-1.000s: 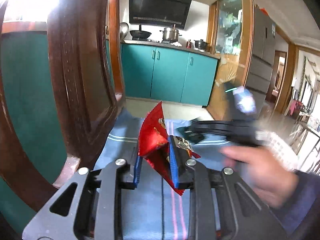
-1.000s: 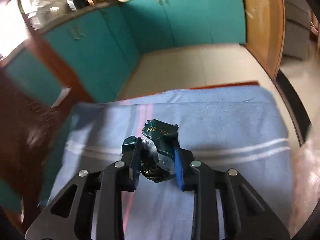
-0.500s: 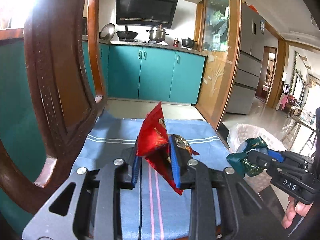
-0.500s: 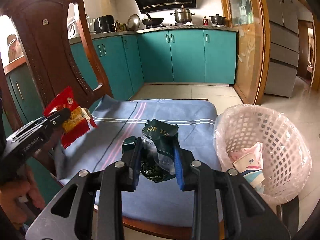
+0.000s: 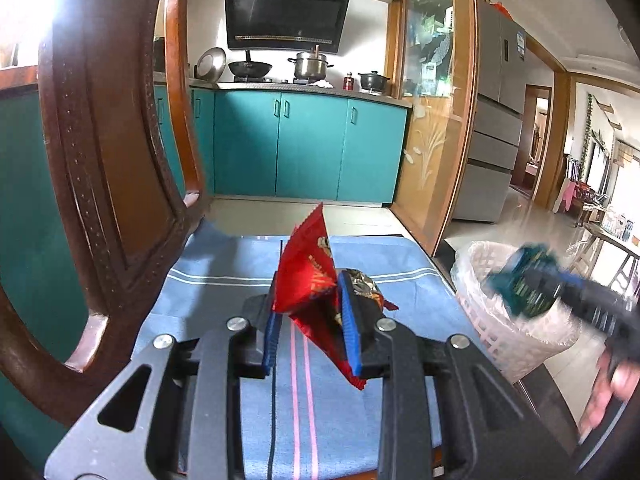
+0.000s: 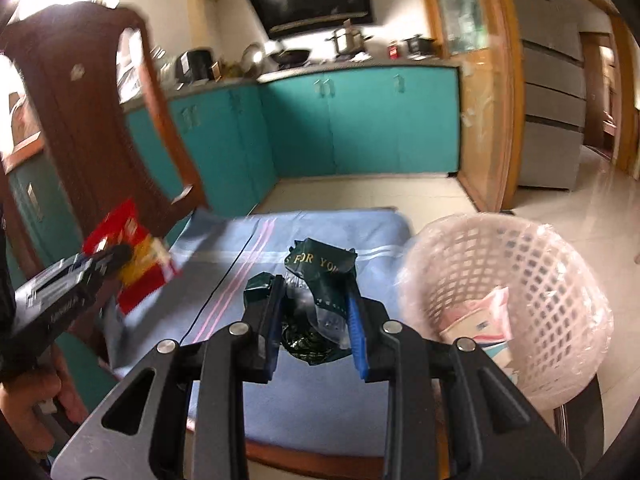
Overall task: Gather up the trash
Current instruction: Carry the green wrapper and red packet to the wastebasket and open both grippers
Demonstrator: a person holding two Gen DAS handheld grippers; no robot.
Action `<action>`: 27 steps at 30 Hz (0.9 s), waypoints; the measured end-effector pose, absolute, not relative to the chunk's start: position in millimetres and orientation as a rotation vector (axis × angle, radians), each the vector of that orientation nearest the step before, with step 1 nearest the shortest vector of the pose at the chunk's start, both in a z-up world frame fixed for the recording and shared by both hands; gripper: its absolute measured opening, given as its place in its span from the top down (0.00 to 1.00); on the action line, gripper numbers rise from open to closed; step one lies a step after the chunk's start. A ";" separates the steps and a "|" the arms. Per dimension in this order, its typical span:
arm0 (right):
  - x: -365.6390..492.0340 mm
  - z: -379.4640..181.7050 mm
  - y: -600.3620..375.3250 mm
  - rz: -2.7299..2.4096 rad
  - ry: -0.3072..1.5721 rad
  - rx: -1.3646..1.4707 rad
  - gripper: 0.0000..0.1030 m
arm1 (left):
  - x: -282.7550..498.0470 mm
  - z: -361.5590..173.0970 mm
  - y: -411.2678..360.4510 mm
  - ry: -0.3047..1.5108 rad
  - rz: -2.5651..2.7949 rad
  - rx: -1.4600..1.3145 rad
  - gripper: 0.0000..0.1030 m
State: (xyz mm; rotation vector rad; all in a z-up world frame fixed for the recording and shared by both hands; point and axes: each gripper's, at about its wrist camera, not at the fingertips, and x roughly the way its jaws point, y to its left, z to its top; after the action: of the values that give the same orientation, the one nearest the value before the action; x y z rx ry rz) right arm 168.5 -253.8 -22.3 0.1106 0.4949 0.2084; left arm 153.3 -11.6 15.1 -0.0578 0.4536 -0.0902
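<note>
Gripping red wrapper (image 5: 310, 276), left gripper (image 5: 312, 328) clamped over cloth (image 5: 320, 420); right gripper (image 6: 316, 320) clamped on green wrapper (image 6: 320, 280) beside basket (image 6: 520, 256).

A crumpled red wrapper (image 5: 310, 276) and a dark green wrapper (image 6: 320, 280) were held aloft; a pink-lined white basket (image 6: 516, 264) held paper trash (image 6: 484, 320).

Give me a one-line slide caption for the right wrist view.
Right gripper clamps a dark green wrapper above the blue cloth, beside a pink mesh wastebasket.
</note>
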 end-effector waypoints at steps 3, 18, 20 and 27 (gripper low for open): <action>176.3 -14.4 -306.6 0.082 0.450 0.205 0.69 | 154.1 14.3 -18.8 0.457 -0.102 -0.049 0.72; 138.5 -4.1 -427.5 -0.210 0.252 0.515 0.05 | 216.0 30.8 -217.0 0.488 -0.451 0.001 0.03; 141.9 -4.0 -423.6 -0.185 0.273 0.501 0.05 | 219.7 33.6 -226.1 0.491 -0.424 0.034 0.03; 158.8 -7.6 -377.1 -0.078 0.361 0.358 0.05 | 201.0 35.5 -152.5 0.505 -0.288 -0.004 0.03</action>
State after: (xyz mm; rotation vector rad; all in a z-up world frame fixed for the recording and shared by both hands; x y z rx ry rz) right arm 158.8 -377.1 -7.6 0.3582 0.3613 -0.0777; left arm 201.0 -152.5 35.5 -0.0037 0.5050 -0.2883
